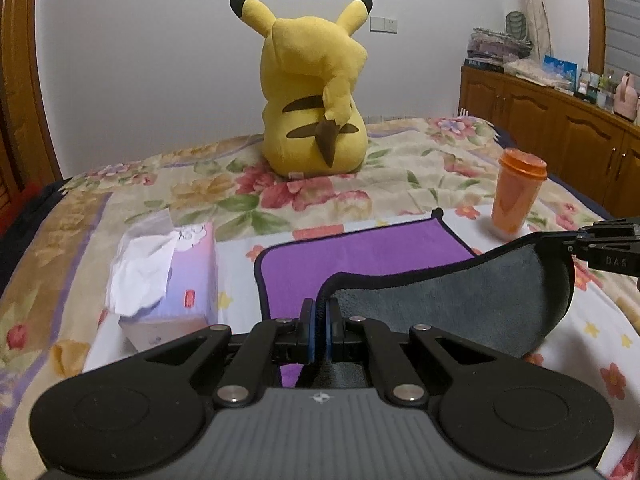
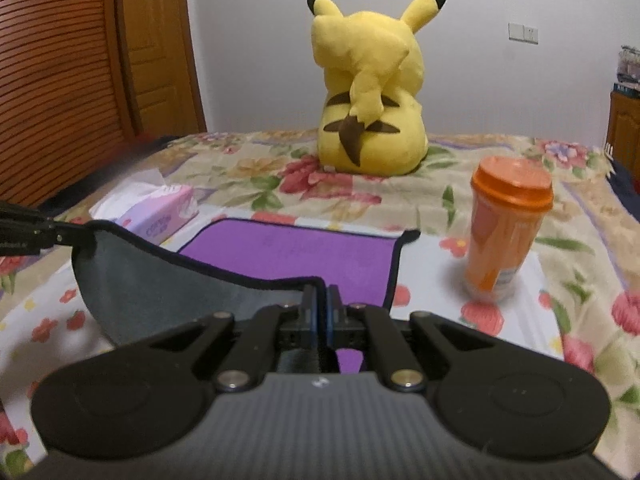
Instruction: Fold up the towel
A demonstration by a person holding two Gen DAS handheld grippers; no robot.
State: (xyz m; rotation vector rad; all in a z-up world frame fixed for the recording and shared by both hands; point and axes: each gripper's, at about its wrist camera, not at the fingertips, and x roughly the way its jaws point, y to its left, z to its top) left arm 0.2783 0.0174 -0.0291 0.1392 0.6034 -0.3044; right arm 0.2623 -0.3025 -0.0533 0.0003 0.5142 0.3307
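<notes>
A towel, purple (image 1: pixel 360 248) on one face and grey (image 1: pixel 460 300) on the other with a dark hem, lies on the floral bedspread. Its near edge is lifted and curled over, grey side showing. My left gripper (image 1: pixel 320 312) is shut on the near left corner. My right gripper (image 2: pixel 320 300) is shut on the near right corner. The right gripper also shows at the right edge of the left wrist view (image 1: pixel 576 240); the left gripper shows at the left edge of the right wrist view (image 2: pixel 60 232). The towel's purple far half (image 2: pixel 296 252) still lies flat.
A tissue box (image 1: pixel 176 284) lies left of the towel, also in the right wrist view (image 2: pixel 160 216). An orange lidded cup (image 2: pixel 504 232) stands right of it. A yellow plush toy (image 1: pixel 312 92) sits farther back. Wooden cabinets (image 1: pixel 560 128) stand at right.
</notes>
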